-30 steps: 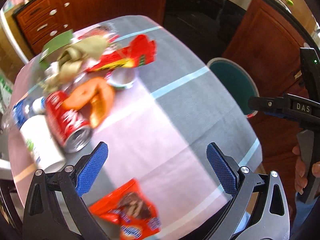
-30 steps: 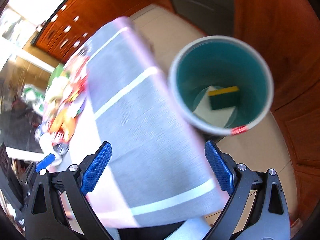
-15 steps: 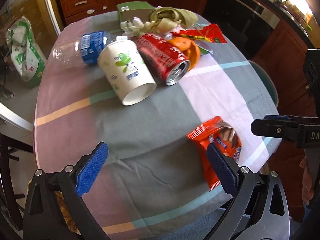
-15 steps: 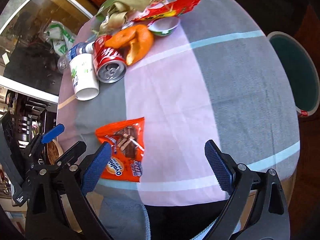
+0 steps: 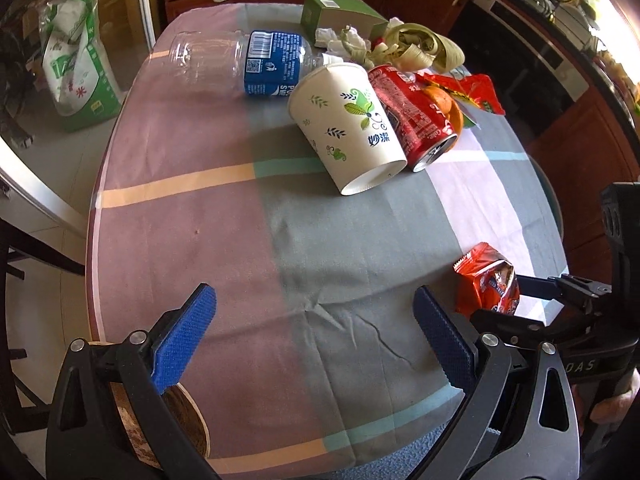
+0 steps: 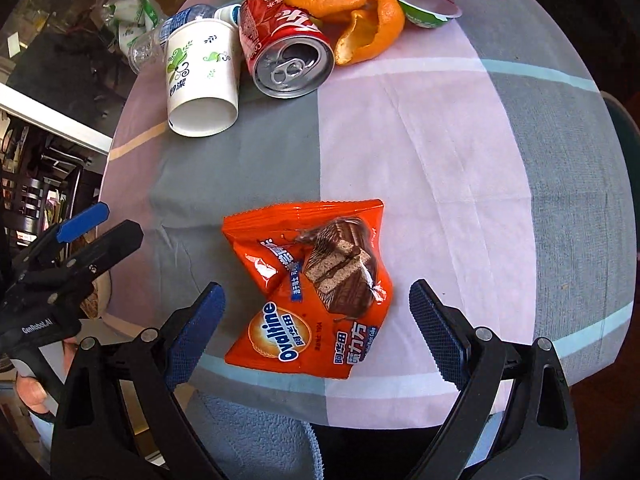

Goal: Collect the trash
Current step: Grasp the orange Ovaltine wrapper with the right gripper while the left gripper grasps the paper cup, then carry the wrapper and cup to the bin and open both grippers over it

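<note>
An orange Ovaltine snack wrapper (image 6: 316,292) lies near the table's front edge, between the open jaws of my right gripper (image 6: 316,336); it also shows in the left wrist view (image 5: 486,284). Farther back lie a white paper cup (image 6: 202,76) (image 5: 348,124), a red cola can (image 6: 286,44) (image 5: 412,112), orange peel (image 6: 360,24), a green-rimmed small cup (image 6: 430,14), a red wrapper (image 5: 476,92), a clear plastic bottle (image 5: 240,60), crumpled paper strips (image 5: 416,48) and a green box (image 5: 340,14). My left gripper (image 5: 314,344) is open and empty over the table's front.
The round table has a pink and grey checked cloth (image 5: 224,240). A teal bin's rim (image 6: 624,128) shows past the table's right edge. A green and white bag (image 5: 76,60) stands on the floor at left. Wooden cabinets stand behind.
Both grippers have swung towards the table and moved closer. The right gripper now hovers over the Ovaltine wrapper; the left now sits lower, near the table's front.
</note>
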A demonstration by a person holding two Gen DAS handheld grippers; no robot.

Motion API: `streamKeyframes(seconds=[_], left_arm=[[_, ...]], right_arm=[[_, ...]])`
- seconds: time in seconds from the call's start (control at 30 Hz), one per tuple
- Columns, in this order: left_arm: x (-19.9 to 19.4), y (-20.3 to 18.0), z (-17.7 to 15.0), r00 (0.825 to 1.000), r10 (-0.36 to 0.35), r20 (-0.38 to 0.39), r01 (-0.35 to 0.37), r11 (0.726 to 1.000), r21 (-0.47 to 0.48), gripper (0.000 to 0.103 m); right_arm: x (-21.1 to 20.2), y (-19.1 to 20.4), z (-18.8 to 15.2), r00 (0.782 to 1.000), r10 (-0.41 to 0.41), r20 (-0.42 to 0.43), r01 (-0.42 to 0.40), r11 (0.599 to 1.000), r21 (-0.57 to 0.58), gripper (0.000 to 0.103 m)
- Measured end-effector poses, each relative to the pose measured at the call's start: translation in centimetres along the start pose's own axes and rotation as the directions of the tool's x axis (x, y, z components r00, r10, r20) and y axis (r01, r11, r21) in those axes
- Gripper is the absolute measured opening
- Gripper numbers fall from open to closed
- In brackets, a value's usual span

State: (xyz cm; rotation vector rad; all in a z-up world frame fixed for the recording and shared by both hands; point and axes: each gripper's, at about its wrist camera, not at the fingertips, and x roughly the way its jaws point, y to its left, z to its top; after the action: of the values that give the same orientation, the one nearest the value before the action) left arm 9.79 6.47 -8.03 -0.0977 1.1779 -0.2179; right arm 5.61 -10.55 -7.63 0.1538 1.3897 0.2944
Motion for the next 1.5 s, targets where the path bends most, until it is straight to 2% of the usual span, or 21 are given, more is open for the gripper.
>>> streamKeyframes(seconds=[0.03, 0.1, 0.2, 0.3, 0.4, 0.57, 0.73, 0.93, 1.03, 1.07, 1.1, 1.33, 1.5], left_arm=[[0.0, 0.0, 0.2, 1.000, -0.002, 0.001, 0.002, 1.000, -0.003, 0.099], [0.2, -0.2, 0.5, 1.000, -0.003, 0.003, 0.003, 1.000, -0.005, 0.099], [0.7, -0.6, 1.3, 1.000, 0.001, 0.004, -0.001, 1.000, -0.005, 0.099], [1.2, -1.1, 2.5, 1.000, 0.008, 0.007, -0.008, 1.000, -0.018, 0.099], [1.6, -1.3, 4.2, 1.000, -0.017, 0.019, 0.018, 0.999, -0.037, 0.099], [2.0, -1.9, 7.0, 0.997, 0.010, 0.071, -0.006, 0.999, -0.053, 0.099], [3.9, -1.8, 8.7, 0.999, 0.027, 0.042, -0.023, 0.996, -0.091, 0.099], [5.8, -2.0, 9.0, 0.999, 0.021, 0.024, -0.018, 0.993, -0.120, 0.098], [5.9, -2.1, 9.1, 0.999, 0.015, 0.039, -0.010, 0.992, -0.125, 0.082], [6.0, -2.1, 9.1, 0.999, 0.008, 0.040, -0.003, 0.992, -0.126, 0.069], [6.0, -2.2, 9.0, 0.999, -0.004, 0.041, 0.010, 0.992, -0.128, 0.064], [3.9, -2.9, 7.6, 0.995, 0.042, 0.087, -0.034, 0.995, -0.091, 0.062], [1.8, -3.5, 6.2, 0.995, 0.036, 0.092, -0.030, 0.997, -0.070, 0.062]], right_arm=[[0.1, 0.2, 0.1, 1.000, -0.009, 0.004, 0.009, 1.000, -0.014, 0.080], [0.5, 0.6, 0.4, 1.000, -0.016, -0.001, 0.016, 0.999, -0.034, 0.045], [0.0, 0.0, 0.9, 1.000, -0.013, 0.023, 0.014, 0.999, -0.031, 0.039], [-0.9, -1.3, 1.7, 0.998, -0.006, 0.056, 0.005, 1.000, 0.010, 0.038], [-1.6, -3.1, 2.4, 0.997, -0.006, 0.076, 0.002, 0.999, 0.052, 0.038], [-2.5, -6.0, 3.3, 0.995, 0.002, 0.100, -0.013, 0.994, 0.111, 0.038], [-2.5, -7.6, 4.1, 0.995, 0.010, 0.104, -0.024, 0.990, 0.138, 0.039], [-2.2, -9.3, 4.5, 0.995, 0.037, 0.094, -0.052, 0.986, 0.158, 0.039], [-2.5, -10.1, 4.2, 0.994, 0.049, 0.095, -0.064, 0.985, 0.163, 0.040], [-2.5, -10.2, 4.4, 0.994, 0.054, 0.096, -0.069, 0.984, 0.165, 0.040], [-2.6, -10.4, 4.4, 0.993, 0.058, 0.098, -0.074, 0.983, 0.167, 0.040], [-3.5, -11.7, 3.8, 0.989, 0.086, 0.118, -0.106, 0.979, 0.175, 0.040], [-4.8, -12.9, 3.1, 0.983, 0.110, 0.148, -0.136, 0.975, 0.178, 0.040]])
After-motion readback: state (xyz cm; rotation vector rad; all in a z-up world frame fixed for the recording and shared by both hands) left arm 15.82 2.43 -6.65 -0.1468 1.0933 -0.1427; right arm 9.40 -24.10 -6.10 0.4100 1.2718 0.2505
